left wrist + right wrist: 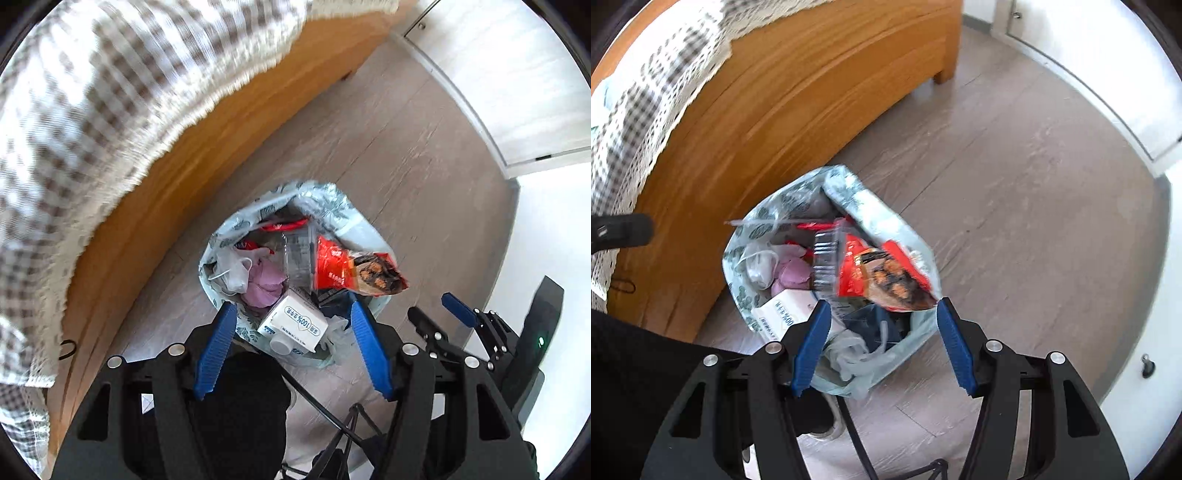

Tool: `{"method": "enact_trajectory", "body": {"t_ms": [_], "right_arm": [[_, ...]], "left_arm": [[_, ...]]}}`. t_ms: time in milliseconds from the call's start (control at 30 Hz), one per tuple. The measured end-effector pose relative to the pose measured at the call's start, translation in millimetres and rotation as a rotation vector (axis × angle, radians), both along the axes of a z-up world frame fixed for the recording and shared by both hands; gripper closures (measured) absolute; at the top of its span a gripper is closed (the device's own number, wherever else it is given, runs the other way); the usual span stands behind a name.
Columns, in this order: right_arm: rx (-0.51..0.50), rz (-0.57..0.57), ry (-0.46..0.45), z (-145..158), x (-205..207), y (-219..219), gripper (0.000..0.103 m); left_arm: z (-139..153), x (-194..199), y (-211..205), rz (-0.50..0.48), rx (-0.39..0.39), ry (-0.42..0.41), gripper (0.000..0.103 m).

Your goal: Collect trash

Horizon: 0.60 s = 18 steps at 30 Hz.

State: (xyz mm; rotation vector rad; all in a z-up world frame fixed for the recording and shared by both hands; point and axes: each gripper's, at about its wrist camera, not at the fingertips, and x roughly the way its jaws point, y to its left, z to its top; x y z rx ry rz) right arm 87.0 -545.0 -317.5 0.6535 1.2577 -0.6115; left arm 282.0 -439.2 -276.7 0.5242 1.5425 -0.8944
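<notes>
With both hand-held grippers, left (291, 347) and right (882, 343), seen open and empty above the full trash bag (886, 218) on the floor (1015, 184), its loose rim was best gathered next.

1. A home bedroom: a wooden bed frame (798, 96) in a warm honey tone runs along one side.
2. A brown-and-white checked bedspread (92, 110) with a fringed edge hangs over it.
3. Grey wood-look floor (1015, 206) meets white cupboard doors (498, 66).
4. A leaf-print rubbish bag (886, 221) stuffed with household waste stands beside the bed.
</notes>
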Motion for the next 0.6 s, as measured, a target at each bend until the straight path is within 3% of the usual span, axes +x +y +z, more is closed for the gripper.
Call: {"method": "enact_trajectory", "body": {"t_ms": [133, 233, 433, 600], "right_arm": [[-0.063, 0.009, -0.032, 29.6, 2.6, -5.9, 0.045], [-0.105, 0.024, -0.091, 60.0, 14.6, -6.2, 0.045], [-0.206, 0.138, -0.253, 138.1, 54.0, 15.4, 0.042], [-0.272, 0.275, -0.399, 202.1, 96.8, 53.8, 0.042]], "left_arm": [[40.8, 3.2, 16.9, 0.025, -0.102, -0.023, 0.041], [83.3, 9.0, 36.5, 0.078, -0.199, -0.088, 0.041], [172.1, 15.0, 102.3, 0.23, -0.354, -0.386, 0.034], [228.9, 20.3, 180.9, 0.406, -0.419, -0.573, 0.027]]}}
